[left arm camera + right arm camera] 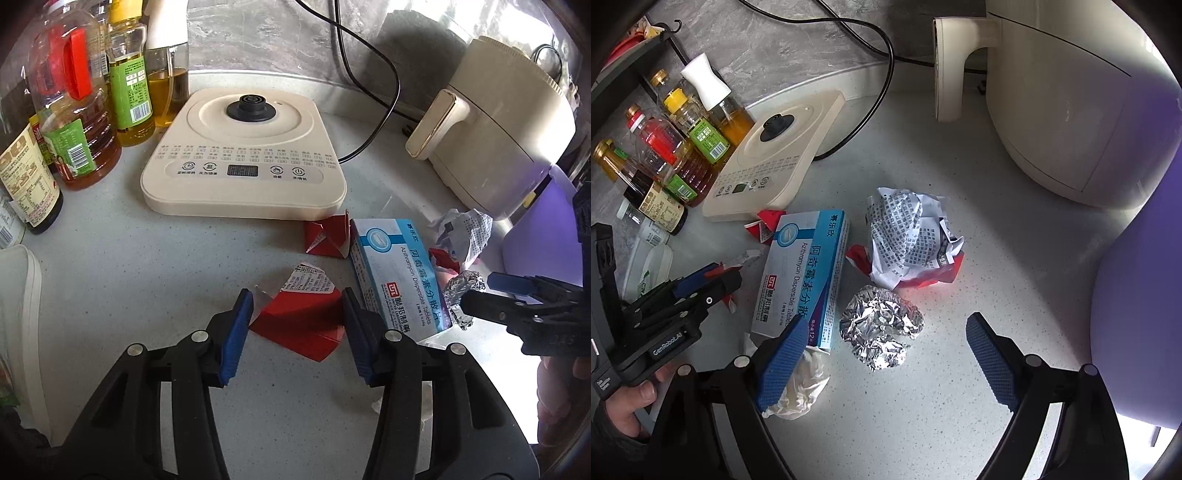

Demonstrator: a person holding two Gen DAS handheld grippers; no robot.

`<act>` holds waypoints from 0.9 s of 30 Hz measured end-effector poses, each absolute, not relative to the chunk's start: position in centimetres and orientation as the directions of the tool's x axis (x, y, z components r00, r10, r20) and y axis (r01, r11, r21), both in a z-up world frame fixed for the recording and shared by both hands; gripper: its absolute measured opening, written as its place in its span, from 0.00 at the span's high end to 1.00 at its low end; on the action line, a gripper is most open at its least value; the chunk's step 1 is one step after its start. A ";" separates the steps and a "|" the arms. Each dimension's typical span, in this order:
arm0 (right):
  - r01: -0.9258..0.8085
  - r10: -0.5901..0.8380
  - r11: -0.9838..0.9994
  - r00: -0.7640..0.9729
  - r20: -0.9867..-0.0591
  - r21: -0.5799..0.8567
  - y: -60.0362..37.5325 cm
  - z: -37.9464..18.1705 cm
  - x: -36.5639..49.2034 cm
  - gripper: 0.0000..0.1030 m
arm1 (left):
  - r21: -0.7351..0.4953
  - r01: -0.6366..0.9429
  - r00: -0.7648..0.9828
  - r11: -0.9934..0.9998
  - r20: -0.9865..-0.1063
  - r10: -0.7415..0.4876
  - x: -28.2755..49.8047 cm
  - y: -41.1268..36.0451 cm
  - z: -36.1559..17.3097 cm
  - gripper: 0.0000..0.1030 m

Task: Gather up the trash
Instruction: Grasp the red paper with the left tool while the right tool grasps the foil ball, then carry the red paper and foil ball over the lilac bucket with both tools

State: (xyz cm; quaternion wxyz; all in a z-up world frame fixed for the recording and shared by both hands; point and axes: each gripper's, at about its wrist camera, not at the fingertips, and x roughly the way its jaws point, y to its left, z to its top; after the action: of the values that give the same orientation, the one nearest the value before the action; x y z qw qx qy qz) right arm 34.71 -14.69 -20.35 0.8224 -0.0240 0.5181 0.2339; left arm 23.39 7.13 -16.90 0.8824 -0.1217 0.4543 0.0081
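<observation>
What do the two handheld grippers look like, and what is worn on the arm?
Both the left gripper and the right gripper have black plastic linkages with silver pivot screws and blue ribbed pads. The left one carries white "GenRobot.AI" lettering. A dark sleeve covers the left wrist.

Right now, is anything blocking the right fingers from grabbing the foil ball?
Nothing visible does. The foil ball lies bare on the counter between the open right gripper's fingers; the medicine box sits just beside it.
</observation>
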 end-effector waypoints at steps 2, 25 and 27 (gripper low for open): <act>-0.418 0.362 0.885 0.343 -0.867 0.205 -14.5 -20.8 34.9 0.23 | -0.207 -0.137 0.593 0.969 -0.801 -0.087 22.7 7.3 -16.6 0.52; -0.441 0.454 0.855 0.378 -0.807 0.274 -18.3 -17.2 30.9 0.57 | -0.198 -0.168 0.687 0.966 -0.726 -0.029 17.1 4.5 -10.0 0.52; -0.446 0.461 0.852 0.394 -0.795 0.273 -18.7 -16.4 30.5 0.57 | -0.193 -0.161 0.696 0.968 -0.718 -0.027 16.9 4.1 -9.4 0.52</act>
State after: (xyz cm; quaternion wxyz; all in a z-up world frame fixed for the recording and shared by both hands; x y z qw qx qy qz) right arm 30.45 -18.70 -16.36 0.8348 0.0078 0.4787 0.2718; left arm 16.93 4.11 -9.35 0.9128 -0.1214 0.3883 0.0366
